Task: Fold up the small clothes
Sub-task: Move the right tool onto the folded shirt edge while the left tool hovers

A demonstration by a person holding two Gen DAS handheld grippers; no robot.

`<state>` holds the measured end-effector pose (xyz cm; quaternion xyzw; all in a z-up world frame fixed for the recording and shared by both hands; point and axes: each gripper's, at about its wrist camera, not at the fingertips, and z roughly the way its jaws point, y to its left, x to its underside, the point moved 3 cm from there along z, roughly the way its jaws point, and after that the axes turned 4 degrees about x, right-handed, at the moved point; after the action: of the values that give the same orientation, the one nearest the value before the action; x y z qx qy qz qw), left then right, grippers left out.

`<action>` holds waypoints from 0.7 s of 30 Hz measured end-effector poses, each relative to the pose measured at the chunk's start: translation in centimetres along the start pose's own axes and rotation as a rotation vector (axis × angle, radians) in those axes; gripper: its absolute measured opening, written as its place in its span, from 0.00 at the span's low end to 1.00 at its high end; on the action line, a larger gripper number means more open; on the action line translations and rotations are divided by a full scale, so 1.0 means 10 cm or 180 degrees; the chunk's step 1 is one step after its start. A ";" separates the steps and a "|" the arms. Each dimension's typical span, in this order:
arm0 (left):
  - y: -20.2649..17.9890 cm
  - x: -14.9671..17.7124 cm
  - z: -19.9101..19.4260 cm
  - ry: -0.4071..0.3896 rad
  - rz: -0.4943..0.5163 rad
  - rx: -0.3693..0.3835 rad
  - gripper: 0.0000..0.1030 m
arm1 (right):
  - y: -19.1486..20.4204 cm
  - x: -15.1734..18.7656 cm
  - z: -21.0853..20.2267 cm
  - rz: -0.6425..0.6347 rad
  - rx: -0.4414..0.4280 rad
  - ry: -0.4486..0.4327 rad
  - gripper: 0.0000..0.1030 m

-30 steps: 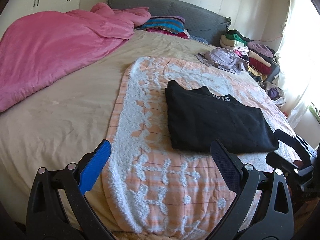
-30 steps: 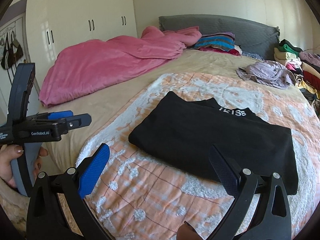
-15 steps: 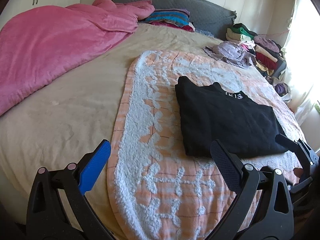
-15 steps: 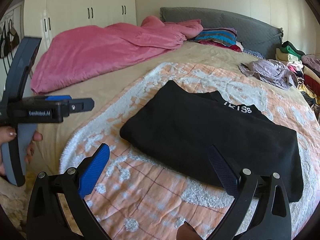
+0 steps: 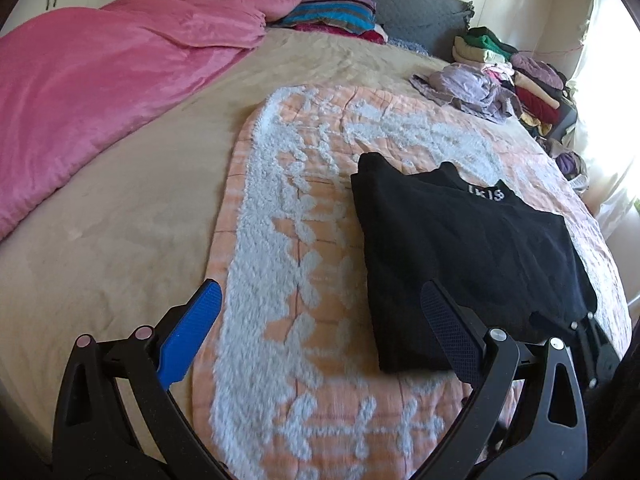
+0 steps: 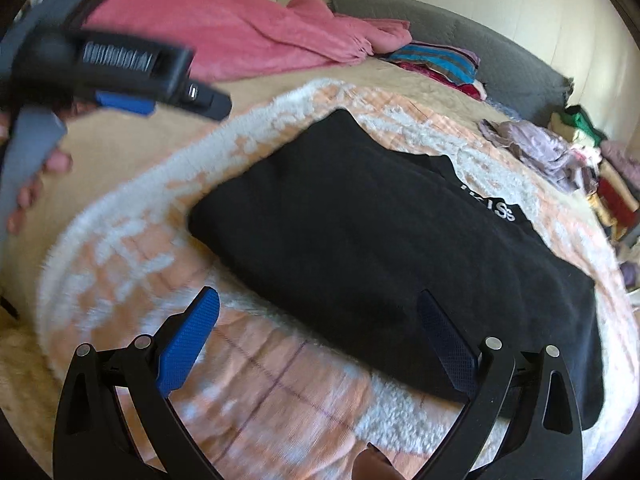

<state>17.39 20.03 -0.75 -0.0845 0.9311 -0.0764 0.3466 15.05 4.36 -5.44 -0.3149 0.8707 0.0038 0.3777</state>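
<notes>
A black garment (image 5: pixel 460 248) with white lettering lies folded flat on an orange-and-white fluffy blanket (image 5: pixel 280 240); it also shows in the right wrist view (image 6: pixel 380 232). My left gripper (image 5: pixel 320 312) is open and empty, just short of the garment's near left corner. My right gripper (image 6: pixel 320 324) is open and empty, over the garment's near edge. The left gripper's body (image 6: pixel 120 64) shows at the upper left of the right wrist view, and the right gripper's tips (image 5: pixel 592 336) show at the right of the left wrist view.
The blanket (image 6: pixel 120 248) lies on a beige bed (image 5: pixel 100 220). A pink duvet (image 5: pixel 100 80) is heaped at the left, striped pillows (image 5: pixel 332 16) at the headboard. A lilac garment (image 5: pixel 468 84) and a pile of folded clothes (image 5: pixel 520 72) sit at the far right.
Both grippers have moved forward and down toward the black garment, which looks larger now. Both stayed open. The garment has not moved.
</notes>
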 end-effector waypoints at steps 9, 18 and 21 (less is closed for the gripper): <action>0.10 -0.13 0.36 0.0173 -0.0109 -0.0003 0.91 | 0.07 -0.08 0.33 -0.0286 0.0342 0.0027 0.96; 0.13 -0.34 0.67 0.0323 -0.0170 0.0057 0.91 | 0.07 -0.27 0.54 -0.0355 0.0562 -0.0057 0.95; 0.11 -0.44 0.80 0.0401 -0.0218 0.0148 0.91 | 0.01 -0.31 0.57 -0.0301 0.0639 -0.0075 0.94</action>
<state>25.85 21.36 -4.15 -0.1032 0.9456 -0.1149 0.2864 20.29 7.54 -7.50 -0.3162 0.8464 -0.0975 0.4173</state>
